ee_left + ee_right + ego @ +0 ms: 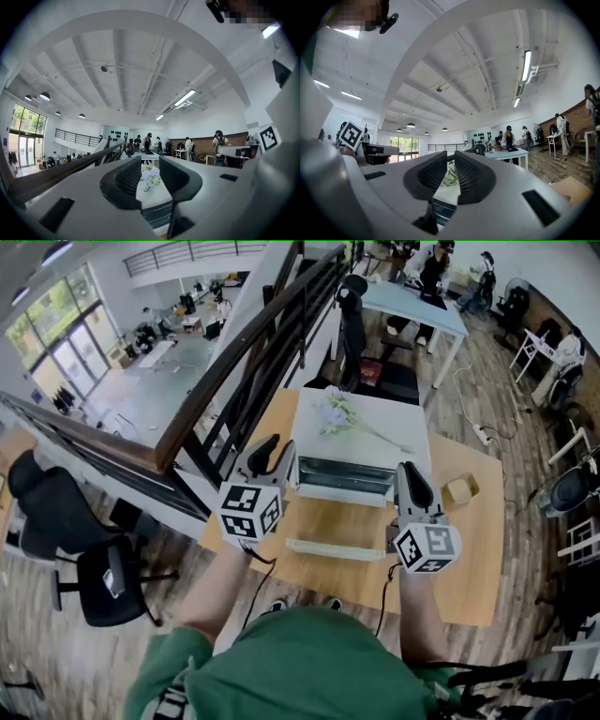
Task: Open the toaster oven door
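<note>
Head view: white box toaster oven [347, 479] door looks already dropped flat, pale handle bar [336, 549] forward. Left gripper [267, 454] jaws wide, right gripper [413, 482] narrowly apart, both empty. Next: just back clear.

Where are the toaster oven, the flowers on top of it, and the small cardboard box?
toaster oven [401, 418]: head view, bare white part of its top.
flowers [334, 414]: head view, the pale blossom cluster.
cardboard box [460, 491]: head view, its upper face.

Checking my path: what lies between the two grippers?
In the head view, the oven and a pale bar before it lie between the left gripper and right gripper.
</note>
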Tool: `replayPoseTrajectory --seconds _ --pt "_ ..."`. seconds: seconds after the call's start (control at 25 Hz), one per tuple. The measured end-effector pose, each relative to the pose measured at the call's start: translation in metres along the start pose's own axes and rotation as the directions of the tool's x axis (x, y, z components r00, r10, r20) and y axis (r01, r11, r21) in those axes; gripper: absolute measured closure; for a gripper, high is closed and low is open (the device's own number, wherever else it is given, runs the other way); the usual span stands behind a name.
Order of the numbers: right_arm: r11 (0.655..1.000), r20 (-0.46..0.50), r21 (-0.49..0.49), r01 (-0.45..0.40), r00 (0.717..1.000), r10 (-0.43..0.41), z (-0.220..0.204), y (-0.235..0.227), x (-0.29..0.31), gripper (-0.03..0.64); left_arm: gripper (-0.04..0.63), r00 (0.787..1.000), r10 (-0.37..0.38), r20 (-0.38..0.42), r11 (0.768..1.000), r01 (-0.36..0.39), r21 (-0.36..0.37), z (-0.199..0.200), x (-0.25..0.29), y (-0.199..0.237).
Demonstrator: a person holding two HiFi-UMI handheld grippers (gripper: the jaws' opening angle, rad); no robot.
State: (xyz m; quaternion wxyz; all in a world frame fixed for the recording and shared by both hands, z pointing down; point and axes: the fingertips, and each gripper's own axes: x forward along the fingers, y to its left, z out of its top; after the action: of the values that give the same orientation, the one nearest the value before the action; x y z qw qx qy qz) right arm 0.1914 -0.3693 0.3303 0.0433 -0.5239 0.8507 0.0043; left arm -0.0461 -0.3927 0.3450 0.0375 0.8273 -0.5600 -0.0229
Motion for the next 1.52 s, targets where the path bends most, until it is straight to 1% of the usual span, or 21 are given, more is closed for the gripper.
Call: replayPoseTrajectory --seconds 0.36,0.64,1.04,1.52 --pt "0.999 0.001 0.015 -0.029 1.000 0.029 -0.002 0.004 0.005 0.551 0.465 0.999 0.039 -0.004 0.999 -0.039 -0.023 -0.008 -0.007 0.011" --pt "0.999 -0.003 0.019 -0.035 0.999 0.035 -0.005 0.004 0.006 0.551 0.465 0.999 0.054 -0.002 0.998 -0.054 -0.028 -0.009 -0.010 0.015" --pt "0.999 -0.007 0.029 -0.032 0.999 0.032 -0.007 0.003 0.008 0.551 0.465 0.998 0.059 -0.011 0.998 -0.059 -0.029 -0.011 -0.009 0.018" --pt "0.999 -0.014 0.020 -0.041 0.999 0.041 -0.009 0.013 0.007 0.551 0.465 0.998 0.056 -0.014 0.998 -0.056 -0.036 -0.012 -0.013 0.024"
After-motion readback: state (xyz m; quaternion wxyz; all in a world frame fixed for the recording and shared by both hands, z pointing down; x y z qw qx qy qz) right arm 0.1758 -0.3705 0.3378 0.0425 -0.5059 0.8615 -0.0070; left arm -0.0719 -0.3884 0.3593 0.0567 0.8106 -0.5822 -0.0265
